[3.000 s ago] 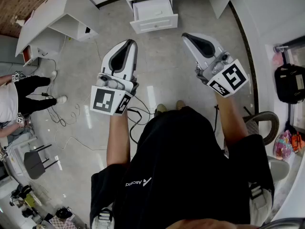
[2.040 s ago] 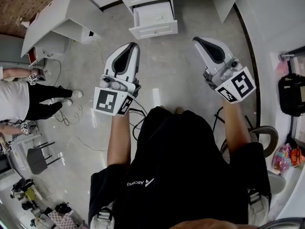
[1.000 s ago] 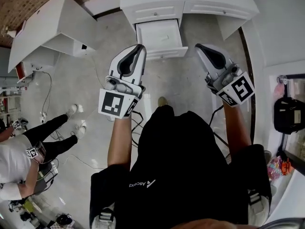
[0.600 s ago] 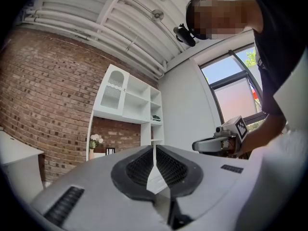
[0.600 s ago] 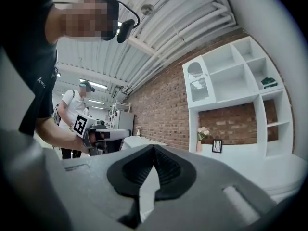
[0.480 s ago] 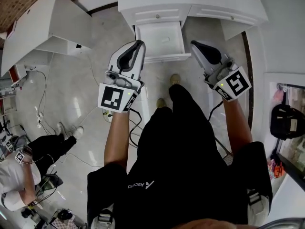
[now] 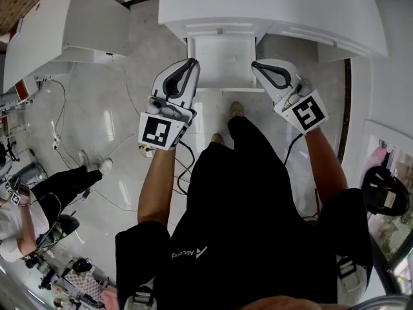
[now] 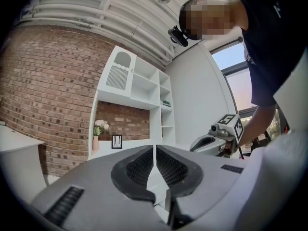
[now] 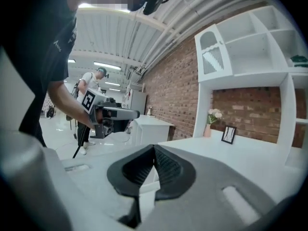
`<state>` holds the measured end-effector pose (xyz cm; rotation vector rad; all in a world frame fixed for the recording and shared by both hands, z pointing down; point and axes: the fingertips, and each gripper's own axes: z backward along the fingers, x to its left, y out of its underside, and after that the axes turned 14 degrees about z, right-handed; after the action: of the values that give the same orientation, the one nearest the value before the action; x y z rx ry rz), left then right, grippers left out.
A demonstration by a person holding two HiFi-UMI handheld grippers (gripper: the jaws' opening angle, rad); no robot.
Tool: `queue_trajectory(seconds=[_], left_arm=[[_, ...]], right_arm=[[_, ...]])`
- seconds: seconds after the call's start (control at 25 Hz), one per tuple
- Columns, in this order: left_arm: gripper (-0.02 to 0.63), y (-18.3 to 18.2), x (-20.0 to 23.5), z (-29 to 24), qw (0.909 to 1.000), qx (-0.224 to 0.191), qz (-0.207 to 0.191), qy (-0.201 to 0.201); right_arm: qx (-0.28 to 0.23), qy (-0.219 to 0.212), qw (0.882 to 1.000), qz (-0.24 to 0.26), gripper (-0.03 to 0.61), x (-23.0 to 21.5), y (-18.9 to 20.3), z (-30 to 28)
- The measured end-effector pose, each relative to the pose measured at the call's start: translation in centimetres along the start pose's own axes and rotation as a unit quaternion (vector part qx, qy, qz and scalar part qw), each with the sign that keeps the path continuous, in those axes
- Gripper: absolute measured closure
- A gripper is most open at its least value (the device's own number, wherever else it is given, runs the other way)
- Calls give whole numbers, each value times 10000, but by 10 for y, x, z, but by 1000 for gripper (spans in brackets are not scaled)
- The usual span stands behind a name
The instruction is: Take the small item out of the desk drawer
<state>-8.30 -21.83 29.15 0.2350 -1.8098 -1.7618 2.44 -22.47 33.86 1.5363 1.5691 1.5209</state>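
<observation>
The white desk [image 7: 271, 8] fills the top of the head view, its drawer [image 7: 222, 86] pulled out and open. Inside the drawer I make out only a faint small pale item [image 7: 226, 57]; what it is I cannot tell. My left gripper [image 7: 193, 62] reaches to the drawer's left front corner, jaws shut and empty. My right gripper [image 7: 253, 64] is at the right front corner, also shut and empty. In the left gripper view the left gripper [image 8: 154, 147] has its pads together, and the right gripper [image 8: 211, 141] shows beside it. The right gripper view shows the right gripper [image 9: 154, 147] closed, with the left gripper [image 9: 113, 113] off to its left.
A second white desk [image 7: 58, 24] stands at the left. Cables [image 7: 184, 166] trail on the floor by my feet. Another person [image 7: 39, 199] is at the lower left. A flower vase [image 8: 99, 129] and a small picture frame [image 8: 116, 141] stand on the desktop below white shelves [image 8: 144, 88].
I have walked up to the desk, so it and the open drawer have drawn closer. Both grippers have moved forward and down, and their tips now flank the drawer's front.
</observation>
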Motion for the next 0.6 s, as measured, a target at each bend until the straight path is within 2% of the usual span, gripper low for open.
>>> queue_trajectory(seconds=[0.24,0.36,0.6], left_arm=[[598,48,23,-37,9989,353,107,-279],[598,87,45,-40,9964,733,165,-399],[598,142,78,-55,9936,1055,306,-281]], right_arm=[[295,-609,9970,363,577,-7,77,-27],[601,-912,9929,464,577,2,114,-47],[1278,-1395,9804,552,541,23,193,-86]])
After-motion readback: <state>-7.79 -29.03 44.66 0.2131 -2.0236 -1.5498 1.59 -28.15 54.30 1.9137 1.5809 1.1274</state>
